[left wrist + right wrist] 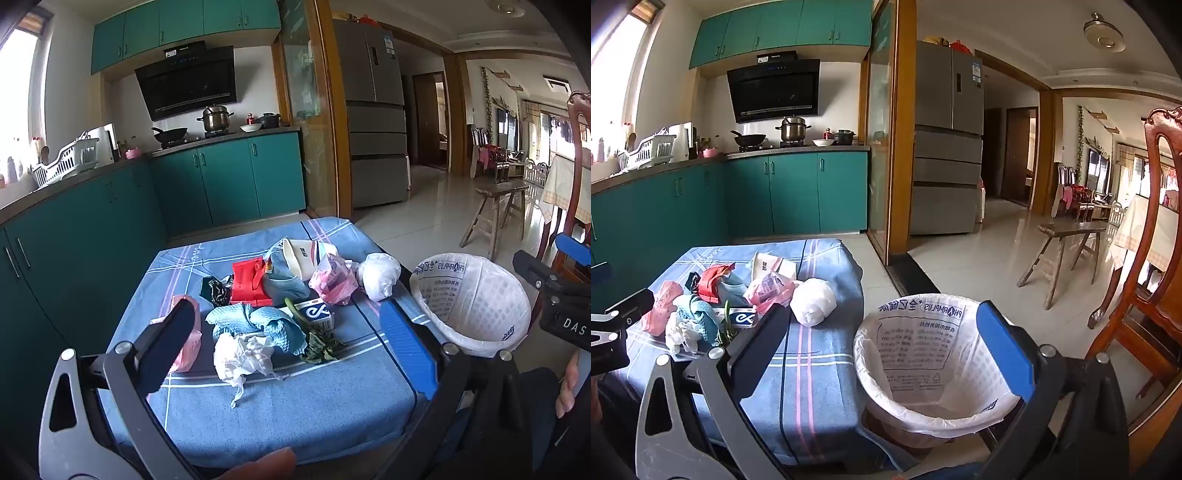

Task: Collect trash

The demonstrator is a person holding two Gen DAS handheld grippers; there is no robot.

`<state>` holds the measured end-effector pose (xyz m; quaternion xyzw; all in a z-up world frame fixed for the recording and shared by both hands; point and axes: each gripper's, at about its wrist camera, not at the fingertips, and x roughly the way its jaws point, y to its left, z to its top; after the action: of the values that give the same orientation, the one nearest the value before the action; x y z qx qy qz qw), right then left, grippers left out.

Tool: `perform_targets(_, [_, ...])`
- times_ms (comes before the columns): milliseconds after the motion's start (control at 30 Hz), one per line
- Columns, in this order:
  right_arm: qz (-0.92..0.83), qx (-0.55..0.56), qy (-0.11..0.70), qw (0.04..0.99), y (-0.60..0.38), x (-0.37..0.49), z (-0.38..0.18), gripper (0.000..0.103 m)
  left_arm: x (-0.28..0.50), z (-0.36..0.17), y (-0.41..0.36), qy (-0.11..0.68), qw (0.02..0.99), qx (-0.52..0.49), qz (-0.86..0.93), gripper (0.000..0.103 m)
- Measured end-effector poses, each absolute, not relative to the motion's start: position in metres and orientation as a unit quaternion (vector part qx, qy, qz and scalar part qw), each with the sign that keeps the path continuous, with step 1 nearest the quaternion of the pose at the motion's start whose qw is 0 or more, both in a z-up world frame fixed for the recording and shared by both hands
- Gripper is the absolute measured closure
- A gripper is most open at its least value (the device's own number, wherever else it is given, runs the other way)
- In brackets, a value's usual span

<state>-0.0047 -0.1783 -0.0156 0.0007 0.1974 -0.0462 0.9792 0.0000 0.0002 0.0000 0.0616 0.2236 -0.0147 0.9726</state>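
Note:
A pile of trash lies on a low table under a blue checked cloth (pixel 295 406): crumpled white tissue (pixel 242 356), a teal rag (pixel 258 325), a red packet (pixel 247 282), a pink packet (pixel 192 339), a pink printed bag (pixel 332 282), a white bag (pixel 378 275), a paper cup (pixel 306 258) and wilted greens (pixel 321 347). Right of the table stands a bin (pixel 934 369) lined with a white printed bag. My left gripper (pixel 291 332) is open above the table's near side, nothing between its fingers. My right gripper (pixel 886 332) hangs open over the bin's near rim, empty.
Teal kitchen cabinets (pixel 229 181) run along the left and back, with a stove and pots on the counter. A grey fridge (pixel 947 140) stands behind. A wooden chair (pixel 1137 295) is close on the right, a wooden bench (pixel 1063 240) farther off on the tiled floor.

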Motion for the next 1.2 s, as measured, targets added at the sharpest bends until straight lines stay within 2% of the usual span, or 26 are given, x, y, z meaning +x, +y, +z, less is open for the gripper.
perform_targets(1200, [-0.047,-0.005,0.200,0.979,-0.1685,-0.0036,-0.0183,0.003,-0.0020,-0.0031,0.0039,0.228,0.972,0.058,-0.011,0.003])
